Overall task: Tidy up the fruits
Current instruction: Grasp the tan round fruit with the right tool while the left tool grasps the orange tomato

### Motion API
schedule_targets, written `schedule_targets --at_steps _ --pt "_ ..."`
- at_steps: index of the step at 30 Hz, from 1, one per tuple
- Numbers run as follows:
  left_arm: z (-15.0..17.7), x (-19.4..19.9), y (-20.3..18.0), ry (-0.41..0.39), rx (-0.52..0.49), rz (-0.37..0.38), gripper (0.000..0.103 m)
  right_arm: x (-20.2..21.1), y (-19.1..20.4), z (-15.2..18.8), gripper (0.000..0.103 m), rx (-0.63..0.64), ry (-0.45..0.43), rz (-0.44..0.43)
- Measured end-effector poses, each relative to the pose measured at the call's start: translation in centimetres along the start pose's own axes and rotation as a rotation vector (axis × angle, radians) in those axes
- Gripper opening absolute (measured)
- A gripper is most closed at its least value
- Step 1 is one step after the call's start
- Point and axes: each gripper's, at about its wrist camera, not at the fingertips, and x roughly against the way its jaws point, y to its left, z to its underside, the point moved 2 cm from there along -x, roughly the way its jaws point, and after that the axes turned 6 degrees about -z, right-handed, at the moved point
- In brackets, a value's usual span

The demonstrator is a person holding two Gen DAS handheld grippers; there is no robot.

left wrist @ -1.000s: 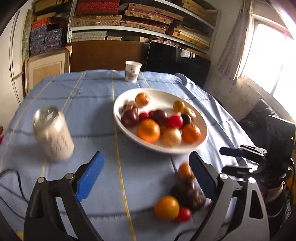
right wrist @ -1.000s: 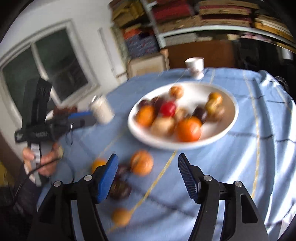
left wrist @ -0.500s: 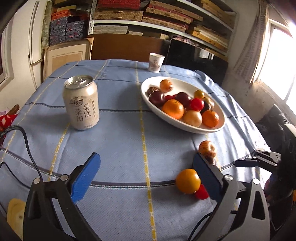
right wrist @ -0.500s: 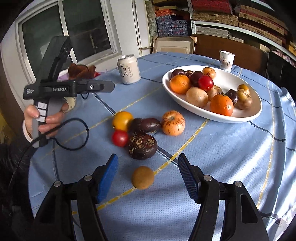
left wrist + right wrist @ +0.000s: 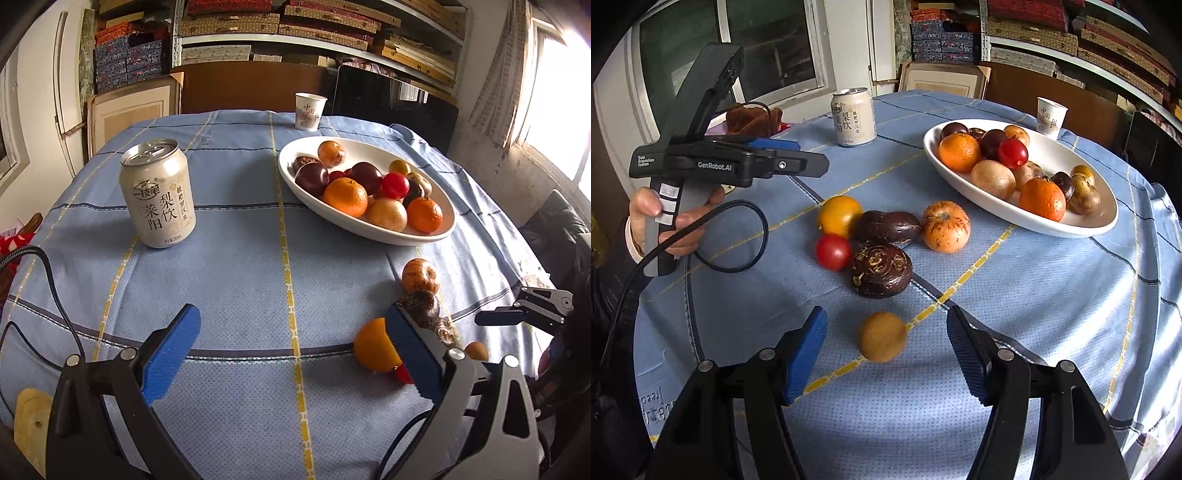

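Note:
A white oval plate (image 5: 1104, 221) holds several fruits; it also shows in the left wrist view (image 5: 369, 230). Loose on the blue tablecloth lie a small brown round fruit (image 5: 882, 336), a dark wrinkled fruit (image 5: 882, 270), a dark oblong fruit (image 5: 886, 227), a red tomato (image 5: 833, 252), a yellow-orange fruit (image 5: 840, 216) and a striped orange fruit (image 5: 946, 226). My right gripper (image 5: 886, 354) is open, its jaws either side of the small brown fruit, not touching. My left gripper (image 5: 295, 354) is open and empty; the yellow-orange fruit (image 5: 373, 349) lies beside its right finger.
A drink can (image 5: 158, 192) stands left of the plate, also seen in the right wrist view (image 5: 854, 117). A paper cup (image 5: 309, 110) stands at the table's far edge. A black cable (image 5: 731, 236) hangs from the left gripper's handle. Shelves and boxes stand behind the table.
Both cameras have settled after a fast swing. The right gripper has come closer to the small brown fruit. The left gripper has moved slightly forward over the cloth.

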Motion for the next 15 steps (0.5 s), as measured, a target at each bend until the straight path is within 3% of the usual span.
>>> schedule_targets --at_steps 2,7,9,12,15 --pt "0.07 0.06 0.0 -0.002 -0.001 -0.004 0.098 -0.06 0.09 0.04 0.067 0.004 0.003 -0.004" --pt "0.1 0.08 0.06 -0.003 -0.001 -0.009 0.098 -0.83 -0.02 0.26 0.048 -0.006 0.042 -0.018" --pt "0.1 0.09 0.08 -0.003 -0.001 -0.009 0.098 -0.95 -0.08 0.42 0.046 -0.013 0.05 -0.019" --pt "0.19 0.11 0.11 -0.007 0.002 -0.008 0.098 -0.75 -0.18 0.46 0.028 -0.023 0.045 -0.033" --pt "0.23 0.1 0.01 -0.009 0.0 -0.002 0.098 -0.33 -0.76 0.34 0.028 -0.054 0.022 -0.043"
